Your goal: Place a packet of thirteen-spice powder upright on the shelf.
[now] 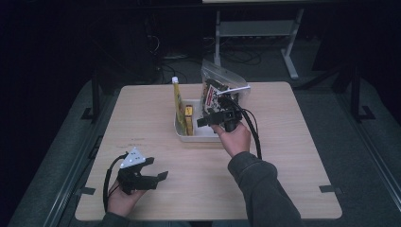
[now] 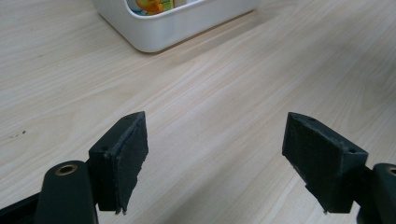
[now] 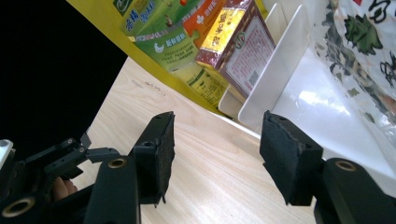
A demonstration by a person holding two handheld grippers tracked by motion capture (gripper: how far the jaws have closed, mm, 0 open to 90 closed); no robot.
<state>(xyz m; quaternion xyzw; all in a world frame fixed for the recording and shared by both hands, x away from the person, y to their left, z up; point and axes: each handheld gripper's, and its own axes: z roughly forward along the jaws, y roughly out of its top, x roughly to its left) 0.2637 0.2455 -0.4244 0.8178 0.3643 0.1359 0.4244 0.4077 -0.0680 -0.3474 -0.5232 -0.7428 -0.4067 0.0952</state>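
A white bin [image 1: 185, 134] stands mid-table. In it are a tall yellow pouch [image 1: 178, 101], a small maroon box [image 1: 189, 118] and a clear plastic bag with a printed packet [image 1: 221, 87]. My right gripper [image 1: 215, 112] hovers over the bin's near right part, open, with nothing between its jaws. In the right gripper view [image 3: 219, 154] the yellow pouch [image 3: 154, 42], the maroon box [image 3: 238, 42], a white divider [image 3: 275, 70] and the clear bag [image 3: 364, 51] lie just ahead. My left gripper [image 1: 157, 169] rests open near the table's front left, its jaws [image 2: 212, 158] over bare wood.
The bin's rounded corner [image 2: 173, 28] sits well ahead of the left gripper. The left gripper [image 3: 60, 156] appears low at the left of the right gripper view. Beyond the wooden table [image 1: 293, 142] are a dark floor, cables and a desk frame [image 1: 255, 28].
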